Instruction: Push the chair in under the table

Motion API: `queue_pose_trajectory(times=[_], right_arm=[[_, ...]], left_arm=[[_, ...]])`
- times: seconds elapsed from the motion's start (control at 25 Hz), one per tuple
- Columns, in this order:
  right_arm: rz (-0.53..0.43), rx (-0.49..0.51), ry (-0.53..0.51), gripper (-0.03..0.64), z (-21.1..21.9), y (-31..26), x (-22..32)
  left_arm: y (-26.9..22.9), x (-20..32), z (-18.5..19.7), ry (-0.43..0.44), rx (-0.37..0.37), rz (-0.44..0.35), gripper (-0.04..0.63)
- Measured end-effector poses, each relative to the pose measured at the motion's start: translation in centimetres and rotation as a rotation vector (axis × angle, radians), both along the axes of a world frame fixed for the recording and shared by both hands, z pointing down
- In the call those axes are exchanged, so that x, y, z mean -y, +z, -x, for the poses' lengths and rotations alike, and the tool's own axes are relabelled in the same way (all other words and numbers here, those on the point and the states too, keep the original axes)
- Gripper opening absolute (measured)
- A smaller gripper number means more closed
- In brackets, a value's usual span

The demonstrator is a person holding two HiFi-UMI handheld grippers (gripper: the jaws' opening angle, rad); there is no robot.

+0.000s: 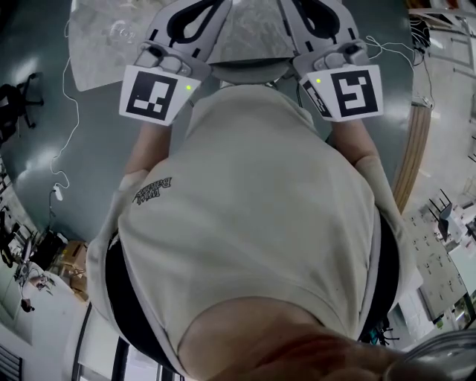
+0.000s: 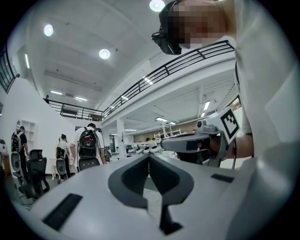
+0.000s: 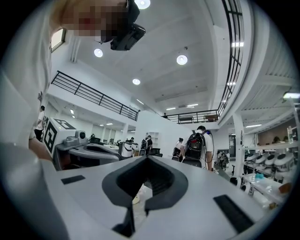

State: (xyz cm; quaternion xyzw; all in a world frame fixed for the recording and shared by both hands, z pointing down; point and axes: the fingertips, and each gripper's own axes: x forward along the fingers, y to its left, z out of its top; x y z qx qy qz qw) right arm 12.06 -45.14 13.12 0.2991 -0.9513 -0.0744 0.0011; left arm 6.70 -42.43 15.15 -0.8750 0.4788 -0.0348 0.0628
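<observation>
Of the chair only a curved grey edge shows, probably its back, just past the person's pale shirt and against the marbled tabletop; the rest is hidden. The left claw and the right claw flank that edge, held level, each with its jaws together on nothing. Whether either one touches the chair cannot be told. Further out, people with backpacks stand across the hall.
</observation>
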Motion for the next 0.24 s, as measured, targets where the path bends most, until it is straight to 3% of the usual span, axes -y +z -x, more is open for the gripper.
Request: queue_pose_trajectory(times=[0.24], right_arm=[[-0.023, 0.009, 0.0, 0.009, -0.54, -0.92, -0.41]], left_arm=[[-0.96, -0.18, -0.57, -0.002, 0.012, -0.022, 0.011]])
